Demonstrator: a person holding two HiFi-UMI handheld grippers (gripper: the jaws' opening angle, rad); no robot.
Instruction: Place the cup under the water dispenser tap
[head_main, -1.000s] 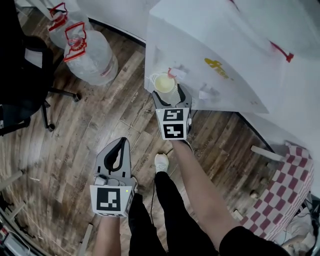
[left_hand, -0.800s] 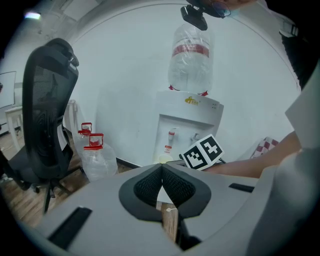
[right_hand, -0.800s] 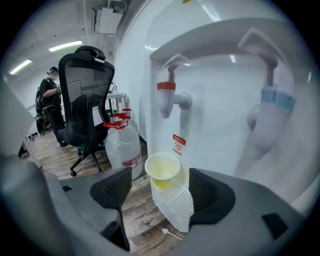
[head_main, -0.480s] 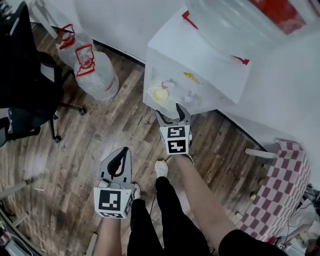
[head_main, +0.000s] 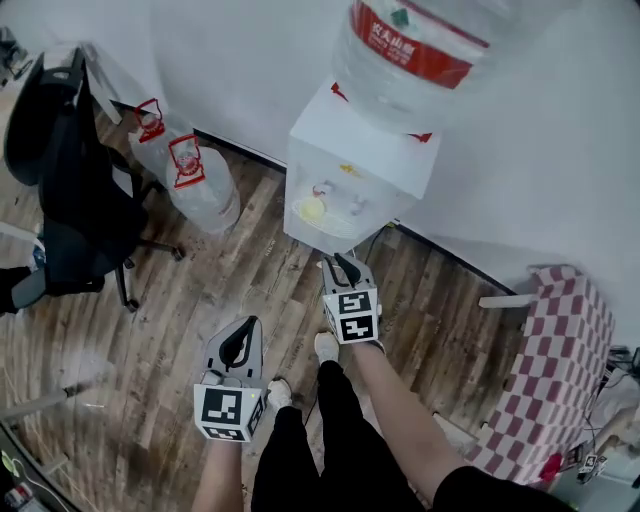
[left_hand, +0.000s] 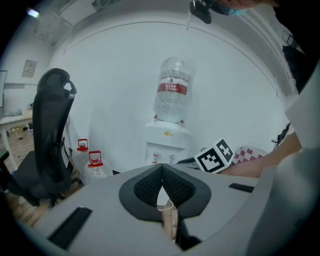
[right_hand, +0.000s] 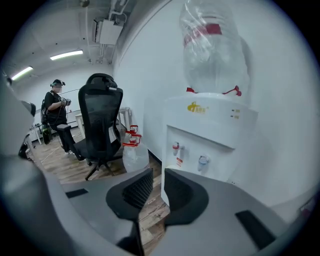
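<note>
A pale yellow cup (head_main: 311, 209) stands on the drip tray of the white water dispenser (head_main: 372, 150), under its red tap (head_main: 322, 189). A big bottle (head_main: 420, 45) sits on top of the dispenser. My right gripper (head_main: 339, 263) hangs over the floor in front of the dispenser, apart from the cup. Its jaws are closing, with a narrow gap and nothing between them. The right gripper view shows the red tap (right_hand: 176, 146) and the blue tap (right_hand: 202, 160); no cup can be made out there. My left gripper (head_main: 244, 328) is lower left, shut on nothing.
A black office chair (head_main: 62, 190) stands at the left on the wooden floor. Two empty water jugs (head_main: 203, 188) with red handles lean by the wall. A red and white checked cloth (head_main: 565, 370) lies at the right. A person (right_hand: 55, 107) stands far off.
The right gripper let go of the cup, which stayed on the tray, and its jaws narrowed. Both grippers drew back from the dispenser as the view rose.
</note>
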